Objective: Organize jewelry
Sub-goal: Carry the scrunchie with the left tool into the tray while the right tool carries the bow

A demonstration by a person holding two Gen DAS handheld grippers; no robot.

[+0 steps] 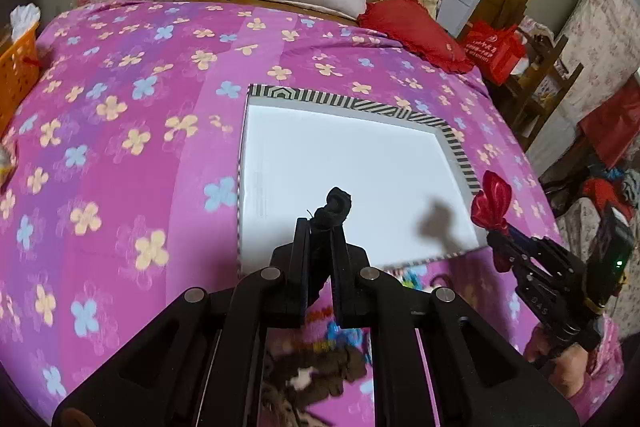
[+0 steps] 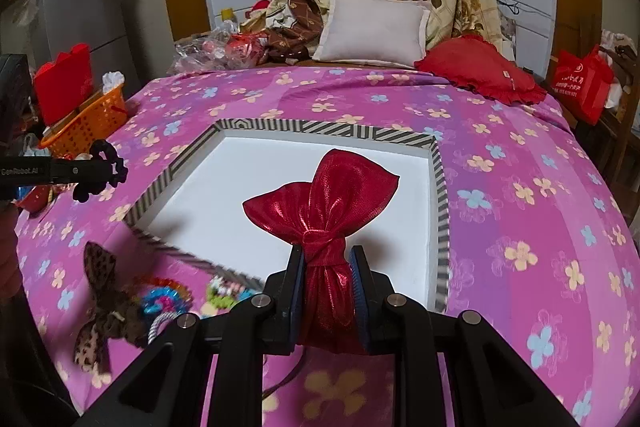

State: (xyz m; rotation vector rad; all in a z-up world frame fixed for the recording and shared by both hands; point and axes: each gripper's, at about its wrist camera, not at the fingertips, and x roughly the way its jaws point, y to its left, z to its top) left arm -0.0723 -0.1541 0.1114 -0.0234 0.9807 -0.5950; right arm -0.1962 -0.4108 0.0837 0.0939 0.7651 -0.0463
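Observation:
A shallow white box with a black-and-white striped rim [image 1: 360, 105] [image 2: 442, 187] lies on the pink flowered bedspread. My left gripper [image 1: 320, 227] is shut on a black scrunchie [image 1: 336, 207] and holds it over the box's near edge; the scrunchie also shows at the left of the right wrist view [image 2: 104, 171]. My right gripper [image 2: 326, 255] is shut on a shiny red fabric bow [image 2: 324, 195], held above the box's near side; the bow also shows in the left wrist view [image 1: 492, 203]. A brown spotted bow [image 2: 104, 307] and colourful hair ties [image 2: 168, 299] lie on the bedspread before the box.
An orange basket [image 2: 86, 125] stands at the bed's left edge. A white pillow [image 2: 372, 29], a red cushion [image 2: 480, 71] and a pile of bags and cloth [image 2: 240, 47] lie at the head of the bed. A red bag [image 2: 580, 83] stands right of the bed.

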